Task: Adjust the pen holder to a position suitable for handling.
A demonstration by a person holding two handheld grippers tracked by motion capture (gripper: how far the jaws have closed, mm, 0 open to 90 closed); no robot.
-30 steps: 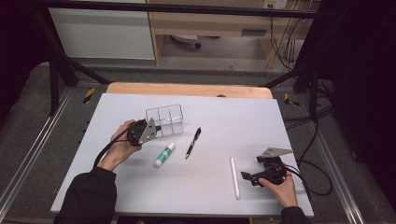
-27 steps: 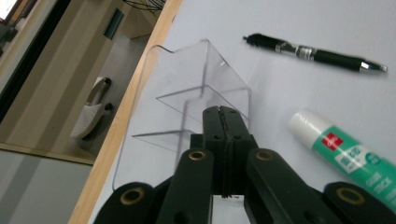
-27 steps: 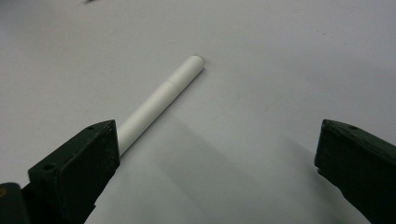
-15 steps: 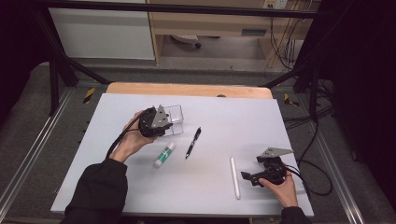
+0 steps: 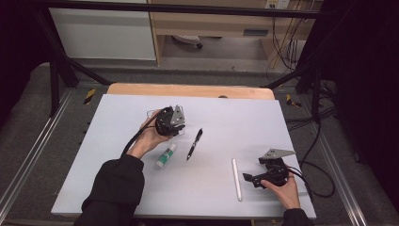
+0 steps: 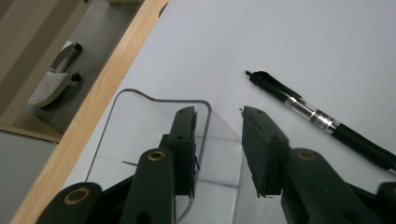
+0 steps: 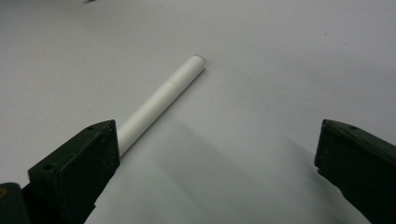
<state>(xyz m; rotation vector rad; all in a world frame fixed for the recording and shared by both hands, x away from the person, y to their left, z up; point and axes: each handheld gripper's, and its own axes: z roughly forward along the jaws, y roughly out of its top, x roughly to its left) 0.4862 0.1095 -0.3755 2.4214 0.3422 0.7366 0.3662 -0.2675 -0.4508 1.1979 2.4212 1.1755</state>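
Observation:
My left gripper (image 5: 170, 121) hangs over a clear plastic holder (image 6: 140, 121) at the table's far middle. In the left gripper view its jaws (image 6: 218, 116) straddle one clear wall, one jaw inside the holder and one outside, with a gap at the pads. The jaws opened and have just been closing a little. A black pen (image 5: 194, 144) (image 6: 317, 119) lies just to the right. A green-capped glue stick (image 5: 166, 156) lies by the left hand. My right gripper (image 5: 249, 179) (image 7: 217, 140) rests open at the near right, beside a white stick (image 5: 236, 179) (image 7: 161, 100).
The pale table sheet (image 5: 117, 188) ends at a wooden strip (image 5: 188, 89) along the far side. A cable (image 5: 315, 183) trails off the right edge from the right gripper. White cabinets and dark frame legs stand beyond the table.
My left gripper has moved right and a little farther away, from beside the clear holder to over it. The right gripper and the loose items have stayed put.

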